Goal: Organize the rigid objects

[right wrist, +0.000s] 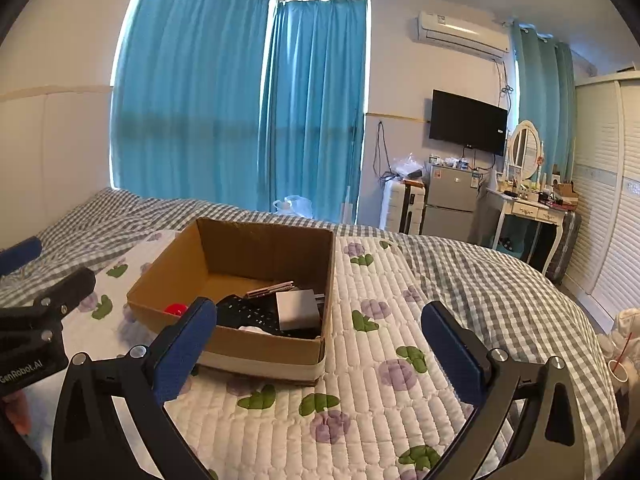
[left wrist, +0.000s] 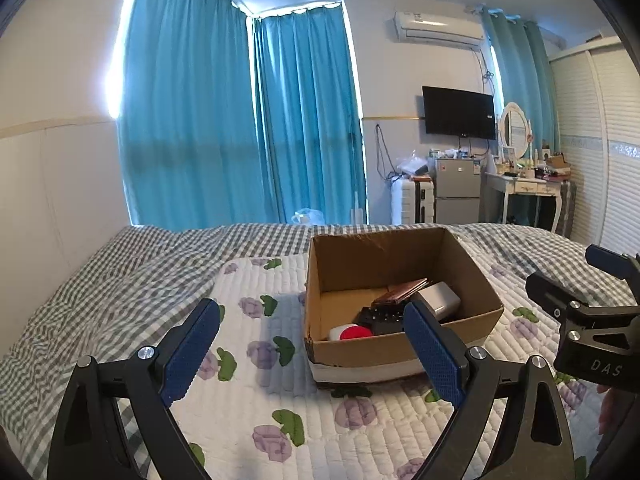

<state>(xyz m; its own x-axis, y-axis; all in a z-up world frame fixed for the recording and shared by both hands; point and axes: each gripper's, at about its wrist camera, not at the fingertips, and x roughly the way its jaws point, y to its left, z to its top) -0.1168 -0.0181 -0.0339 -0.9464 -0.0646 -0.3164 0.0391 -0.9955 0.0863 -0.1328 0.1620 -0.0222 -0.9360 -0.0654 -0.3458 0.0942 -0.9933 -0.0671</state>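
Left hand-held gripper [left wrist: 312, 322] spread wide and holding nothing, above the floral quilt [left wrist: 256, 364]; right hand-held gripper [right wrist: 320, 320] likewise wide and holding nothing. Just ahead, between them, an open cardboard box [right wrist: 168, 280] sits on the bed. Inside the box lie a black remote [right wrist: 248, 312], grey adapter [right wrist: 296, 308], red-capped item [left wrist: 354, 333] and brown wallet [left wrist: 400, 291].

The left gripper [left wrist: 312, 344] and right gripper [right wrist: 320, 344] were held side by side, jaws spread wide (nothing between the blue pads).
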